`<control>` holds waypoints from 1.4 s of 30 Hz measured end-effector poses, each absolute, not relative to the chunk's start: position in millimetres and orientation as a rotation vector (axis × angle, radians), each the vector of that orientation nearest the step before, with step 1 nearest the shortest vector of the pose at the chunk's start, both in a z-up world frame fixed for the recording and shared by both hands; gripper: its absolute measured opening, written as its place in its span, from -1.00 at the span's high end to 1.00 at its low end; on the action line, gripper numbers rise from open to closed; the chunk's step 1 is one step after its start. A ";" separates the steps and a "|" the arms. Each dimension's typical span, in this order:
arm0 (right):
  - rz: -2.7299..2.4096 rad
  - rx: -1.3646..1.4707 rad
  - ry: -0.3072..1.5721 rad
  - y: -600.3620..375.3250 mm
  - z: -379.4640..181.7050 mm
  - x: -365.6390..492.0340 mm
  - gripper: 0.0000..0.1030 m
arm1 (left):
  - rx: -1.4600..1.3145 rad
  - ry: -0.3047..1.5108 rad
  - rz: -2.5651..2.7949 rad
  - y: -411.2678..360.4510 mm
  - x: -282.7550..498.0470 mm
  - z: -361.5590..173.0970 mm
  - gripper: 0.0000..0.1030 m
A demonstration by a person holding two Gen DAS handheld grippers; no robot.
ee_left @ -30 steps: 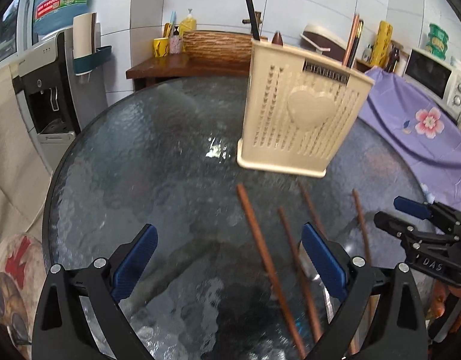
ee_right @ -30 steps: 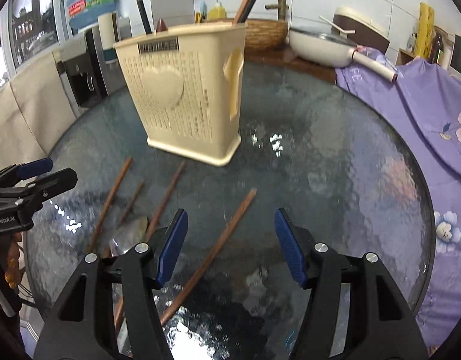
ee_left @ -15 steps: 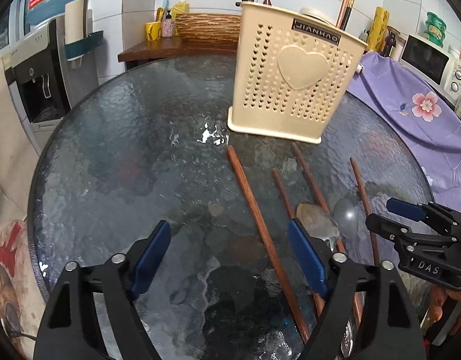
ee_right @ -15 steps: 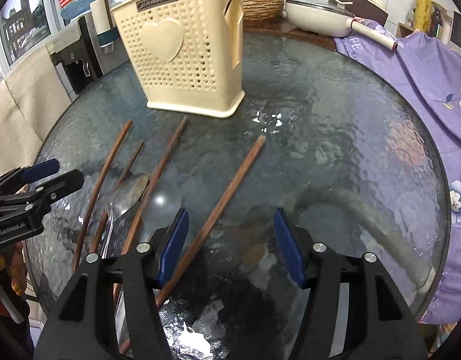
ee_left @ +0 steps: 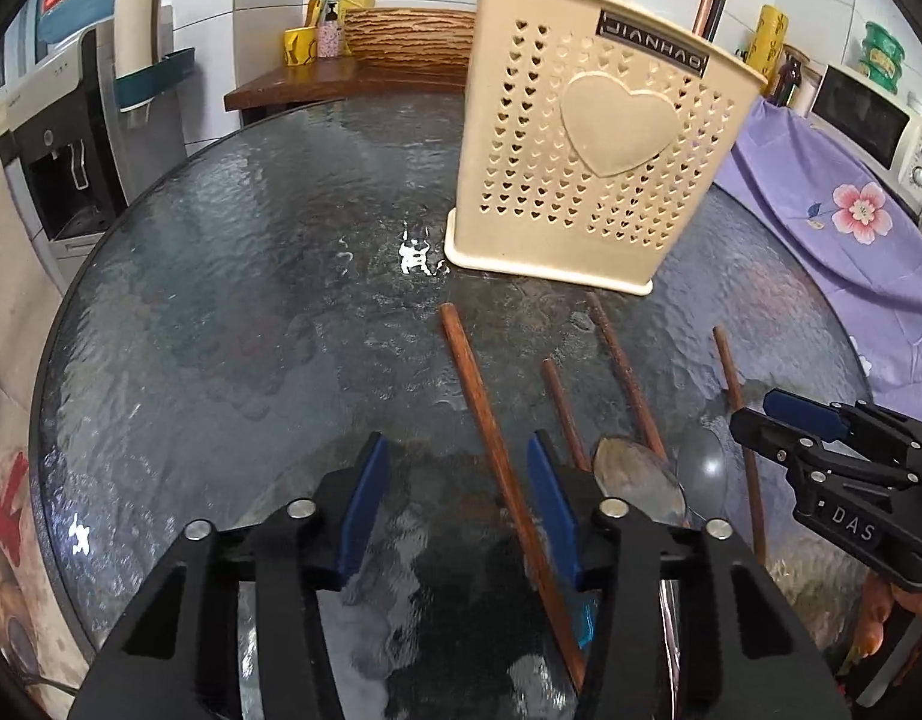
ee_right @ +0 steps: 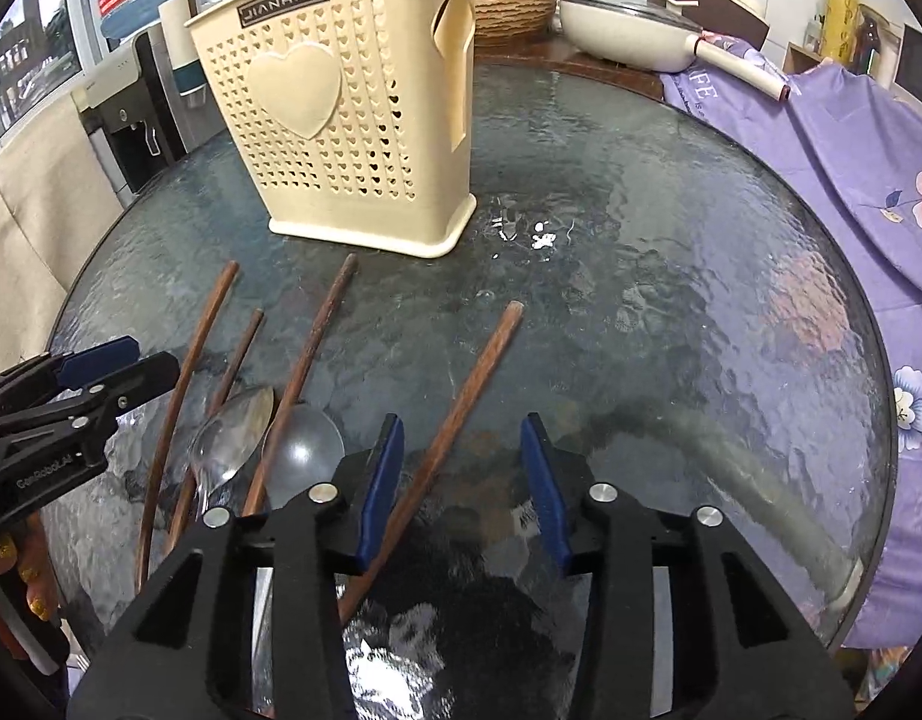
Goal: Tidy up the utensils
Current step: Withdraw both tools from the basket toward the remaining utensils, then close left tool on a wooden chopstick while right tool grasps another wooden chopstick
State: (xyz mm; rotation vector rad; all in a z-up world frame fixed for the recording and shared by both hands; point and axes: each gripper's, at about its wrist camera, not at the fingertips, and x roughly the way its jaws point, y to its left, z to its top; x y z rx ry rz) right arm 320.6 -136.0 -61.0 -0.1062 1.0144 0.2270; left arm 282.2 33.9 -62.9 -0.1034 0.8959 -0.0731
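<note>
Four wooden chopsticks (ee_left: pixel 496 456) and two spoons (ee_left: pixel 637 480) lie flat on the glass tabletop (ee_left: pixel 221 300), just in front of the cream utensil caddy (ee_left: pixel 592 138). Versus 0.5 s ago: left hand-held gripper (ee_left: pixel 458 510) narrowed, jaws still parted, now straddling the leftmost chopstick. Right hand-held gripper (ee_right: pixel 461 480) also narrowed, spread around the rightmost chopstick (ee_right: pixel 461 408). Nothing pinched.

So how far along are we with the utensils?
Early on. Done: a few utensils already stand in the cream holder. In hand: nothing; the left gripper and the right gripper are both open, each straddling a chopstick. Left: four chopsticks and two spoons lie on the glass table.
</note>
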 end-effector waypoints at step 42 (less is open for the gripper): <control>0.307 -0.202 1.036 -91.0 -68.1 353.4 0.85 | 0.060 0.956 -0.085 6.0 313.4 -66.1 0.86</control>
